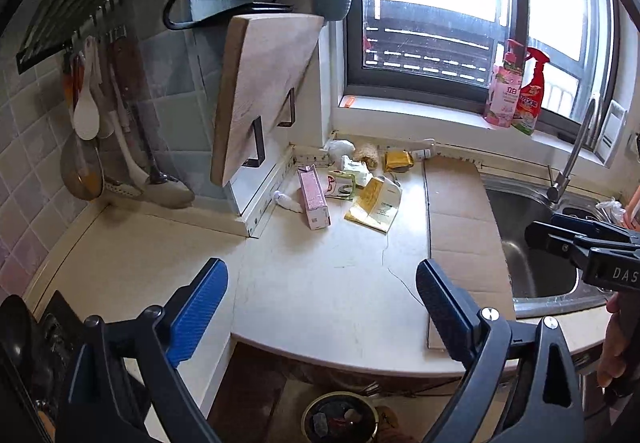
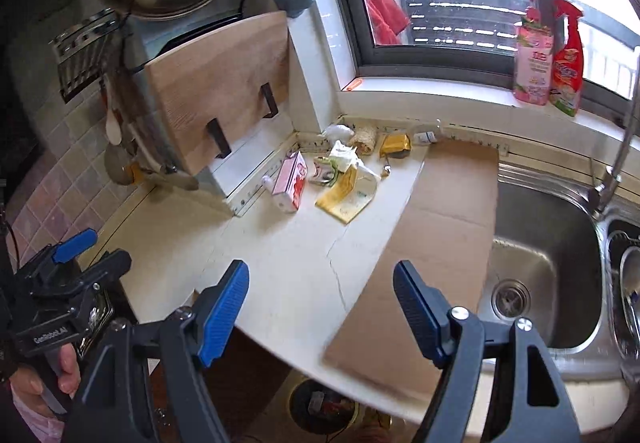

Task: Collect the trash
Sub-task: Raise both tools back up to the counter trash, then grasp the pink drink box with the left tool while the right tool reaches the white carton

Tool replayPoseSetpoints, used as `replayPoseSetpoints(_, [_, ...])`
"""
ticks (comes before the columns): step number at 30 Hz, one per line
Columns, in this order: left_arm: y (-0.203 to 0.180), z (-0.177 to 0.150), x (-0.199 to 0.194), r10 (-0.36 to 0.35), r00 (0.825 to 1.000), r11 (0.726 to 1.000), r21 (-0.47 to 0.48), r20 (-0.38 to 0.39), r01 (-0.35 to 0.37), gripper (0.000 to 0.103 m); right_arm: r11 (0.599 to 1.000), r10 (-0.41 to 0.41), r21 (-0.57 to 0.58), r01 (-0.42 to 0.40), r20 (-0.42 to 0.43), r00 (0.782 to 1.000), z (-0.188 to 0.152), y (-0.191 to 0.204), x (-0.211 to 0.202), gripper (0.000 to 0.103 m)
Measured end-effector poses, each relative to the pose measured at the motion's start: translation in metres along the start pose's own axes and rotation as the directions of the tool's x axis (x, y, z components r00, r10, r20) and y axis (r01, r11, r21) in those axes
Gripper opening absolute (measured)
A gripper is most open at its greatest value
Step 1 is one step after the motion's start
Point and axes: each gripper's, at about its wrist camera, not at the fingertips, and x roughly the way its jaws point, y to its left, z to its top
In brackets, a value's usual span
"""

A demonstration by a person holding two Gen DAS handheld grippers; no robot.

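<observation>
Trash lies at the back of the white counter [image 1: 320,275]: a pink carton [image 1: 313,197] [image 2: 290,181], a yellow-white paper bag [image 1: 374,205] [image 2: 348,195], a yellow wrapper [image 1: 397,161] [image 2: 394,145], crumpled white paper [image 1: 340,148] [image 2: 338,131] and a small white bottle [image 1: 286,201]. My left gripper [image 1: 322,303] is open and empty above the counter's front edge. My right gripper [image 2: 322,307] is open and empty, also at the front edge. A round bin [image 1: 340,419] [image 2: 322,407] with trash stands on the floor below the counter.
A cardboard sheet [image 1: 460,235] [image 2: 432,243] lies beside the steel sink [image 2: 548,267] with its tap [image 1: 576,147]. A wooden cutting board [image 1: 264,91] hangs at the back left, utensils [image 1: 100,115] on the tiled wall. Two spray bottles [image 1: 516,87] stand on the windowsill.
</observation>
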Motion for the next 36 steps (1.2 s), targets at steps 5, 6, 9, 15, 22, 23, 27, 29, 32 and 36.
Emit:
replayPoseSetpoints(5, [-0.016, 0.043, 0.08, 0.034, 0.997, 0.999, 0.001, -0.073, -0.034, 0.094, 0.999, 0.03, 0.016, -0.029, -0.047, 0.998, 0.051, -0.043, 0.06, 0.075])
replayPoseSetpoints(6, [-0.018, 0.052, 0.099, 0.043, 0.995, 0.999, -0.004, -0.091, -0.043, 0.094, 0.999, 0.037, 0.02, -0.036, -0.058, 0.998, 0.058, -0.051, 0.071, 0.075])
replayPoseSetpoints(9, [-0.023, 0.071, 0.146, 0.058, 0.99, 0.998, -0.02, -0.132, -0.061, 0.094, 0.998, 0.054, 0.018, -0.053, -0.099, 0.994, 0.081, -0.072, 0.111, 0.075])
replayPoseSetpoints(15, [-0.025, 0.088, 0.235, 0.101, 0.971, 0.993, -0.035, -0.216, -0.111, 0.094, 0.995, 0.094, 0.002, -0.096, -0.187, 0.978, 0.107, -0.094, 0.192, 0.075])
replayPoseSetpoints(22, [-0.017, 0.083, 0.303, 0.136, 0.947, 0.987, -0.039, -0.29, -0.154, 0.094, 0.993, 0.11, -0.009, -0.117, -0.287, 0.952, 0.114, -0.1, 0.281, 0.075])
replayPoseSetpoints(23, [-0.015, 0.082, 0.312, 0.139, 0.943, 0.987, -0.04, -0.301, -0.159, 0.094, 0.993, 0.109, -0.011, -0.117, -0.296, 0.949, 0.114, -0.1, 0.29, 0.075])
replayPoseSetpoints(27, [-0.006, 0.077, 0.342, 0.136, 0.93, 0.984, -0.062, -0.341, -0.167, 0.09, 0.992, 0.109, -0.021, -0.121, -0.319, 0.942, 0.112, -0.1, 0.318, 0.075])
replayPoseSetpoints(29, [-0.002, 0.076, 0.352, 0.13, 0.926, 0.983, -0.076, -0.355, -0.167, 0.088, 0.992, 0.106, -0.026, -0.12, -0.324, 0.94, 0.112, -0.1, 0.327, 0.075])
replayPoseSetpoints(32, [0.003, 0.076, 0.366, 0.113, 0.923, 0.982, -0.103, -0.368, -0.161, 0.084, 0.99, 0.11, -0.044, -0.132, -0.33, 0.938, 0.112, -0.097, 0.339, 0.075])
replayPoseSetpoints(36, [0.006, 0.076, 0.38, 0.091, 0.918, 0.983, -0.114, -0.385, -0.145, 0.074, 0.989, 0.098, -0.07, -0.129, -0.34, 0.935, 0.111, -0.091, 0.352, 0.075])
